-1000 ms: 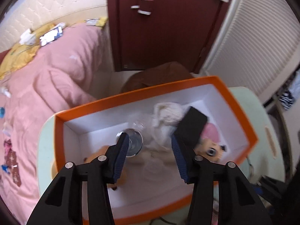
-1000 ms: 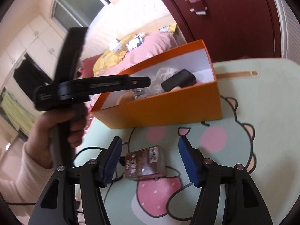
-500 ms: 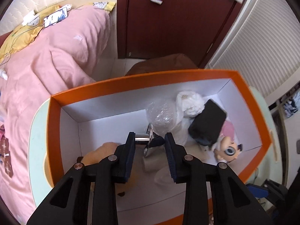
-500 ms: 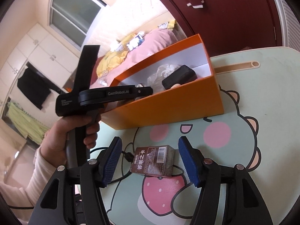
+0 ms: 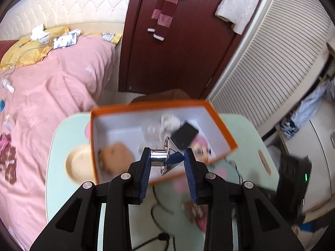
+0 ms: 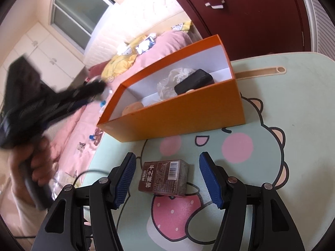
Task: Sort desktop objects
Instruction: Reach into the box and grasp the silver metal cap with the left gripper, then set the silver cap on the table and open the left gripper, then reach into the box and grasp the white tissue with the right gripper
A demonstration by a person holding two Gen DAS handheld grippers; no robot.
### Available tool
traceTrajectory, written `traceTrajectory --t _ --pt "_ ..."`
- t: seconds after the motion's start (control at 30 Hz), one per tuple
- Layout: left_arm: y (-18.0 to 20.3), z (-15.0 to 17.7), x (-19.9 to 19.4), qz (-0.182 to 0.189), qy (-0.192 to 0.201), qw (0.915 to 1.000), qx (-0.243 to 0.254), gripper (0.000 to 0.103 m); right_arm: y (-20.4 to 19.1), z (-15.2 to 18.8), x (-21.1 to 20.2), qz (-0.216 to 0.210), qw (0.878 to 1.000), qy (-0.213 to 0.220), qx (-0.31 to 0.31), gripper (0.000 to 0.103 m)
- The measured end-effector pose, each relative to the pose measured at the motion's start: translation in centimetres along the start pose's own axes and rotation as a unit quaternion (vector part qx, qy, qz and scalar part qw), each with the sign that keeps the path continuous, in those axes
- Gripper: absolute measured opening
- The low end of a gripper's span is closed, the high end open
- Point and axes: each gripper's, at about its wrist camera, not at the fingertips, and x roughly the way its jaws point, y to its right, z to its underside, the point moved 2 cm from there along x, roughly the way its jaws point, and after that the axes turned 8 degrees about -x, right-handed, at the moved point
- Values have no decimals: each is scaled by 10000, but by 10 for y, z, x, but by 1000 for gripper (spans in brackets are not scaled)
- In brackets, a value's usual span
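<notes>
Above the pale green worktop (image 5: pixel 62 133), the left tongs (image 5: pixel 166 160) hold a shiny chrome metal piece (image 5: pixel 162 155), a short cylinder with a flared disc at one end. The cylinder end presses against the left blue pad, and the disc end lies toward the right pad, so the tongs are closed part way around it. The piece hangs in the air in front of an orange box (image 5: pixel 222 125) with white inner walls. This view is blurred. Inside the box lie a round tan object (image 5: pixel 117 154), a black case (image 5: pixel 184 135), crumpled clear plastic (image 5: pixel 150 129) and a doll with pink hair (image 5: pixel 201 146). A shallow cream dish (image 5: pixel 78 163) sits on the worktop just left of the box.

In the right wrist view, the right tongs (image 6: pixel 167 177) are wide open and empty, low over the worktop (image 6: pixel 293 96), which carries a cartoon dinosaur print. A small brown carton (image 6: pixel 165 175) with a barcode and Chinese lettering lies on its side between the two blue pads, touching neither. The orange box (image 6: pixel 188 115) stands beyond it. At the far left a hand (image 6: pixel 31 163) grips the handle of the left tongs (image 6: pixel 62 102), which are smeared by motion. A pink bed (image 5: pixel 52 87) lies beside the worktop.
</notes>
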Motion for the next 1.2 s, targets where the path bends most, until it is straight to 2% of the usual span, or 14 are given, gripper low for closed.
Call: traceTrajectory --t 0.23,0.33,0.63,0.67,0.73,0.77,0.8,0.97,1.2 --pt "-18 56 16 -119 -387 9989 -216 33 0 1 -2 197 9998 46 -81 63" --pt "-21 72 26 -248 -367 9988 -191 33 0 1 -2 279 9995 55 -135 63" --pt "-24 82 45 -359 -226 9990 -152 34 -2 0 4 372 9990 30 -228 63" --pt "-25 81 47 -414 -228 9987 -170 38 -2 0 5 375 9990 21 -228 63" --pt "-26 81 47 -428 -130 9988 -206 57 -1 0 6 383 9990 8 -216 63" --pt "-27 81 46 -444 -86 9987 -236 73 -1 0 6 387 9990 7 -217 63" --pt "-29 81 45 -462 -34 9985 -294 76 -1 0 6 396 9990 11 -224 63" --pt "-35 83 37 -323 166 9985 -420 76 -2 -1 10 418 9987 7 -280 63" --pt "-41 83 22 -460 474 9972 -344 76 -9 -18 0 333 9988 40 -362 63"
